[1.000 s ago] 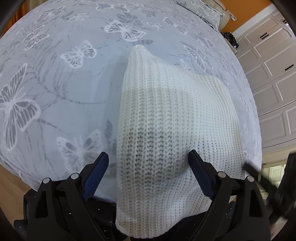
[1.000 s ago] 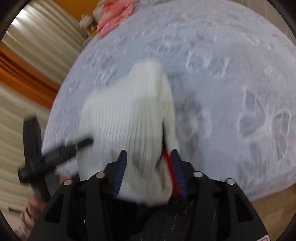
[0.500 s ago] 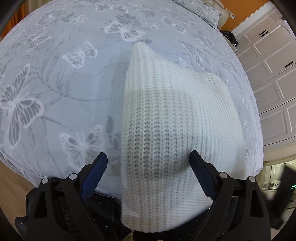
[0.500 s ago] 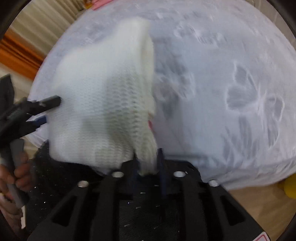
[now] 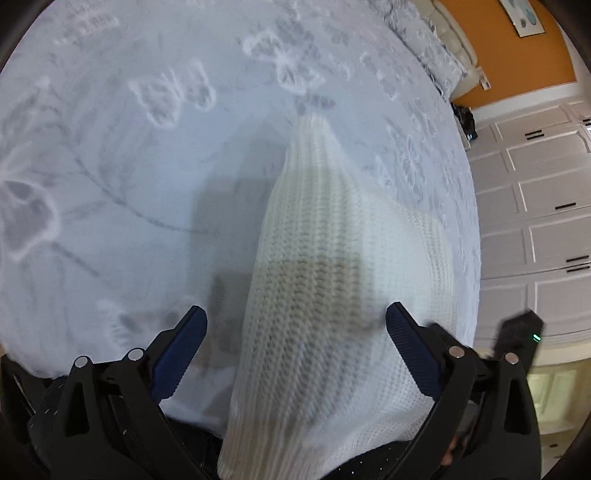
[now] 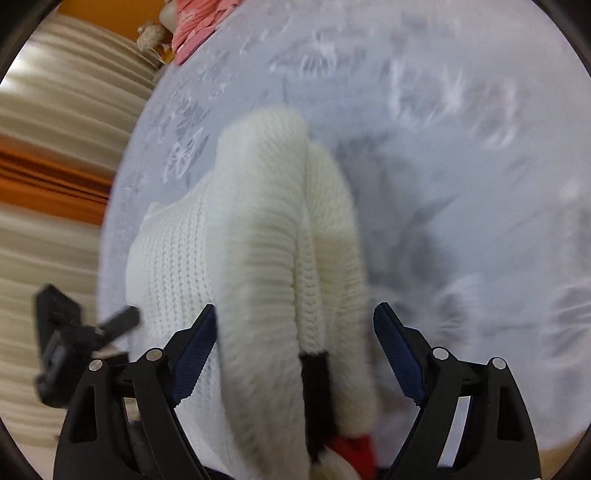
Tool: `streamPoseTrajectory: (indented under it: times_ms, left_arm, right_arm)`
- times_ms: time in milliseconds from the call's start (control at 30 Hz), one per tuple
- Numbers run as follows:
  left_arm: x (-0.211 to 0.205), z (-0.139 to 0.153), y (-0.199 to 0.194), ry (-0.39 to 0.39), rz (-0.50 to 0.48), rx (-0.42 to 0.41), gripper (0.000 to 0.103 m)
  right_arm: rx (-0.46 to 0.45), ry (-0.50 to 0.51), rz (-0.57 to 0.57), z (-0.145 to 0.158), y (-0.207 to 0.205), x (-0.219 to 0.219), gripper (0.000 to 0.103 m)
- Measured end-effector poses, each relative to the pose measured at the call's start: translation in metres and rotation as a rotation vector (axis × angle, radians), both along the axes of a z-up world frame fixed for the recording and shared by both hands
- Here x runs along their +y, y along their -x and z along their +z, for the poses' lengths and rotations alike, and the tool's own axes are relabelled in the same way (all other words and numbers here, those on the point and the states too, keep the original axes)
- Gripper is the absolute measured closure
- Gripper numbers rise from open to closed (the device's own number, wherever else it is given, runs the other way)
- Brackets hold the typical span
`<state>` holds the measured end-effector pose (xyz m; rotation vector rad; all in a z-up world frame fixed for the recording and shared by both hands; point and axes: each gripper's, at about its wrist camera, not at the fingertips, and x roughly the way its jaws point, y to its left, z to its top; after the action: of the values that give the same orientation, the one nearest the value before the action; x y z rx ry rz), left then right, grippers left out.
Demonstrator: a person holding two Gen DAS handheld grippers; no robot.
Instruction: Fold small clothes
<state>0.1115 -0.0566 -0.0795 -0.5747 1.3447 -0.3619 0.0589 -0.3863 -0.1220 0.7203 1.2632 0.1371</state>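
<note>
We see both left gripper (image 5: 295,325) and right gripper (image 6: 293,321) spread wide around the white chunky-knit sweater (image 5: 332,295) on the butterfly-print grey bedspread (image 5: 147,166).

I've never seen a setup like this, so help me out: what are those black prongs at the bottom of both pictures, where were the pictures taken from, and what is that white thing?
No robot here: a person holds a hand tool with two fingers in each hand, and each tool carries a wide-angle camera looking along its fingers. One picture comes from the left gripper, the other from the right gripper. The black prongs with blue pads are those fingers, and both pairs stand wide open. The white thing is a knitted sweater, lying on a bed with a butterfly-print cover. It runs between the fingers, but neither pair is closed on it. A pink cloth lies at the bed's far end.
</note>
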Motion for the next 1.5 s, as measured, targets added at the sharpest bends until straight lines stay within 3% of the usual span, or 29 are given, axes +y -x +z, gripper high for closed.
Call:
streamPoseTrajectory:
  times_ms: [33, 167, 200, 233, 267, 333, 400, 633, 767, 967, 1100, 1200, 1300, 1400, 1500]
  left_arm:
    - [-0.003, -0.008, -0.003, 0.008, -0.012, 0.022, 0.007]
    - [-0.017, -0.025, -0.007, 0.055, -0.066, 0.047, 0.005]
    - [-0.022, -0.023, -0.007, 0.063, -0.089, 0.035, 0.012]
    - [-0.026, -0.021, -0.008, 0.096, -0.107, 0.031, 0.029]
    - [-0.031, -0.016, -0.008, 0.104, -0.114, 0.036, 0.031]
    - [-0.039, -0.002, -0.008, 0.090, -0.135, 0.016, 0.047]
    - [-0.049, 0.017, -0.004, 0.107, -0.176, -0.014, 0.051]
    - [-0.091, 0.108, 0.034, 0.156, -0.348, -0.148, 0.051]
    - [-0.099, 0.180, 0.061, 0.167, -0.414, -0.290, 0.050]
    - [-0.065, 0.283, 0.088, 0.177, -0.443, -0.525, 0.050]
    - [-0.024, 0.338, 0.093, 0.174, -0.424, -0.676, 0.048]
    - [0.007, 0.357, 0.084, 0.166, -0.389, -0.725, 0.046]
    - [0.036, 0.358, 0.067, 0.134, -0.361, -0.736, 0.043]
    - [0.060, 0.337, 0.047, 0.087, -0.339, -0.702, 0.042]
    - [0.075, 0.283, 0.007, 0.043, -0.305, -0.616, 0.043]
  right_arm:
    - [-0.001, -0.054, -0.029, -0.007, 0.003, -0.001, 0.021]
    - [-0.039, -0.131, -0.083, -0.010, 0.016, -0.006, 0.052]
    - [-0.053, -0.121, -0.086, -0.003, 0.020, -0.007, 0.055]
    - [-0.067, -0.100, -0.086, 0.005, 0.024, -0.007, 0.058]
    - [-0.083, -0.089, -0.088, 0.013, 0.032, -0.009, 0.059]
    - [-0.113, -0.073, -0.103, 0.028, 0.040, -0.011, 0.060]
    - [-0.135, -0.026, -0.128, 0.051, 0.056, -0.019, 0.060]
    - [-0.317, 0.086, -0.179, 0.165, 0.118, -0.046, 0.060]
    - [-0.460, 0.109, -0.189, 0.233, 0.148, -0.048, 0.059]
    - [-0.689, 0.132, -0.144, 0.322, 0.140, -0.006, 0.058]
    - [-0.791, 0.132, -0.093, 0.357, 0.123, 0.025, 0.057]
    - [-0.824, 0.125, -0.049, 0.367, 0.099, 0.050, 0.057]
    - [-0.806, 0.105, -0.009, 0.352, 0.063, 0.077, 0.056]
    - [-0.742, 0.106, 0.013, 0.309, 0.025, 0.099, 0.055]
    - [-0.627, 0.096, 0.007, 0.238, -0.022, 0.110, 0.055]
